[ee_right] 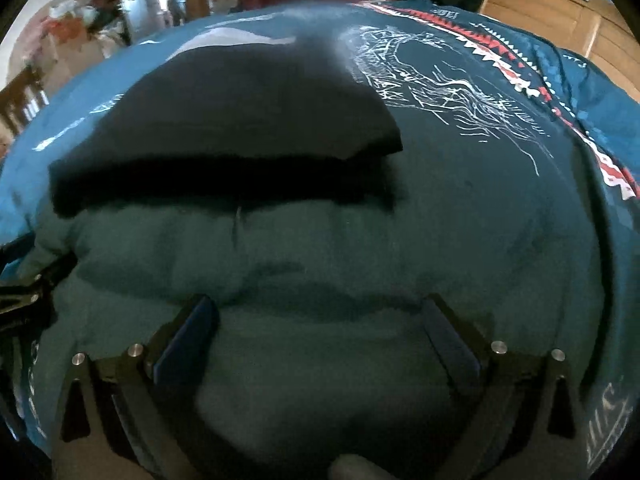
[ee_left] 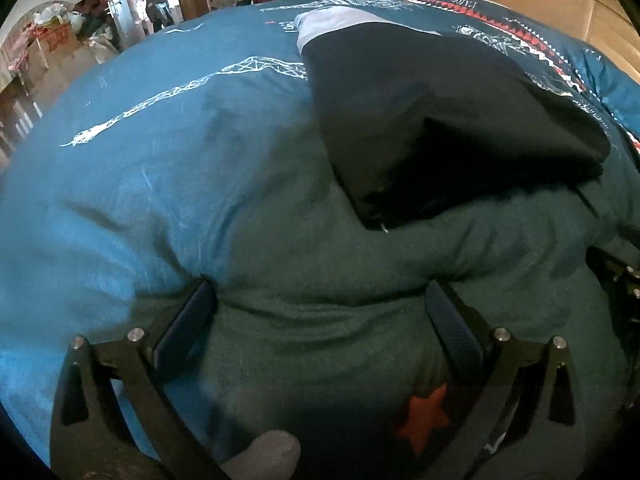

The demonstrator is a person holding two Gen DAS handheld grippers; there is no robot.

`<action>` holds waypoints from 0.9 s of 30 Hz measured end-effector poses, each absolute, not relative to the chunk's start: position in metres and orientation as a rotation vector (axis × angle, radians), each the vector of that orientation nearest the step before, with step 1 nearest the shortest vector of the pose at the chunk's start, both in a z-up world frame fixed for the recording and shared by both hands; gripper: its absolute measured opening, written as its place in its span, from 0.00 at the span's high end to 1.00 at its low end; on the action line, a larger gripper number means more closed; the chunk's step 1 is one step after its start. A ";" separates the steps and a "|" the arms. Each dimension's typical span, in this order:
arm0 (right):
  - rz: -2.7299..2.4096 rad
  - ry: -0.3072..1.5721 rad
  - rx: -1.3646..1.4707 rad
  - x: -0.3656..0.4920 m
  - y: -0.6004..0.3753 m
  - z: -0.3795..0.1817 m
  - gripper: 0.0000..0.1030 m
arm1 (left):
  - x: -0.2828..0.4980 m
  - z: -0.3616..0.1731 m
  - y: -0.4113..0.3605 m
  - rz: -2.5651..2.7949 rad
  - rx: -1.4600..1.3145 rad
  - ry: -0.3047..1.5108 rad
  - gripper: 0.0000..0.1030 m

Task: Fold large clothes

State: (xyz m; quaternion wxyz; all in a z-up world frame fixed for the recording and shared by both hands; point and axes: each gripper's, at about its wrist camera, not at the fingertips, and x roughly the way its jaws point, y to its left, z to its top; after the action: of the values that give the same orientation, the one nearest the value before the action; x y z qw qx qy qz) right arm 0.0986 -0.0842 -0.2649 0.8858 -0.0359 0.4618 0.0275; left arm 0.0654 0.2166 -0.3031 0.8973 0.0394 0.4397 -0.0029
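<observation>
Left wrist view: left gripper is spread wide, pressing into a dark green garment on a blue bedspread; a folded black garment lies beyond. Right wrist view: right gripper, equally spread, straddles the same green fabric. Likely mid-fold; next, both must pinch an edge.

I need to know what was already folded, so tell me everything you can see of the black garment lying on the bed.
The black garment is a dark, soft-looking fabric folded into a thick, roughly rectangular stack with layered edges facing the cameras. A pale grey panel shows at its far end. It lies flat on the blue patterned bedspread, its near edge bordering the bunched dark green garment. Neither tool touches it.
</observation>
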 end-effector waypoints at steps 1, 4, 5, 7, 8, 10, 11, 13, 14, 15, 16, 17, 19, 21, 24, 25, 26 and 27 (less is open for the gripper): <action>0.054 0.950 -0.077 0.097 -0.083 -0.267 0.00 | 0.063 -0.303 0.216 -0.006 0.081 0.907 0.00; 0.060 0.921 -0.065 0.096 -0.086 -0.270 0.00 | 0.062 -0.304 0.216 -0.001 0.083 0.898 0.00; 0.064 0.919 -0.062 0.096 -0.087 -0.270 0.00 | 0.062 -0.303 0.215 -0.001 0.084 0.896 0.00; 0.071 0.914 -0.056 0.094 -0.087 -0.270 0.00 | 0.062 -0.304 0.214 0.003 0.087 0.894 0.00; 0.073 0.912 -0.054 0.093 -0.087 -0.270 0.00 | 0.062 -0.304 0.214 0.004 0.089 0.894 0.00; 0.079 0.909 -0.050 0.095 -0.089 -0.271 0.00 | 0.062 -0.304 0.214 0.006 0.091 0.893 0.00; 0.080 0.908 -0.049 0.095 -0.089 -0.271 0.00 | 0.062 -0.304 0.214 0.006 0.091 0.893 0.00; 0.081 0.906 -0.047 0.094 -0.089 -0.271 0.00 | 0.062 -0.304 0.213 0.008 0.093 0.892 0.00; 0.081 0.906 -0.046 0.095 -0.089 -0.271 0.00 | 0.062 -0.304 0.213 0.008 0.094 0.892 0.00; 0.081 0.905 -0.044 0.095 -0.089 -0.271 0.00 | 0.062 -0.304 0.213 0.009 0.094 0.891 0.00; 0.081 0.904 -0.043 0.095 -0.090 -0.271 0.00 | 0.061 -0.304 0.214 0.009 0.094 0.890 0.00; 0.082 0.904 -0.041 0.095 -0.090 -0.271 0.00 | 0.061 -0.304 0.214 0.009 0.094 0.890 0.00; 0.082 0.901 -0.040 0.095 -0.090 -0.271 0.00 | 0.061 -0.304 0.213 0.009 0.096 0.890 0.00; 0.083 0.899 -0.037 0.095 -0.090 -0.271 0.00 | 0.061 -0.304 0.213 0.011 0.098 0.888 0.00; 0.083 0.898 -0.037 0.094 -0.090 -0.271 0.00 | 0.061 -0.303 0.213 0.012 0.099 0.887 0.00; 0.083 0.898 -0.037 0.094 -0.090 -0.271 0.00 | 0.061 -0.303 0.213 0.012 0.099 0.887 0.00; 0.083 0.898 -0.036 0.094 -0.090 -0.271 0.00 | 0.061 -0.303 0.213 0.011 0.099 0.887 0.00; 0.083 0.898 -0.036 0.094 -0.090 -0.271 0.00 | 0.061 -0.303 0.213 0.011 0.099 0.887 0.00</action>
State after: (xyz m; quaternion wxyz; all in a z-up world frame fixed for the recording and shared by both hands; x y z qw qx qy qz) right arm 0.0943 -0.0900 -0.2714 0.8999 -0.0176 0.4338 0.0402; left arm 0.0611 0.2135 -0.3034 0.9021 0.0478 0.4288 0.0055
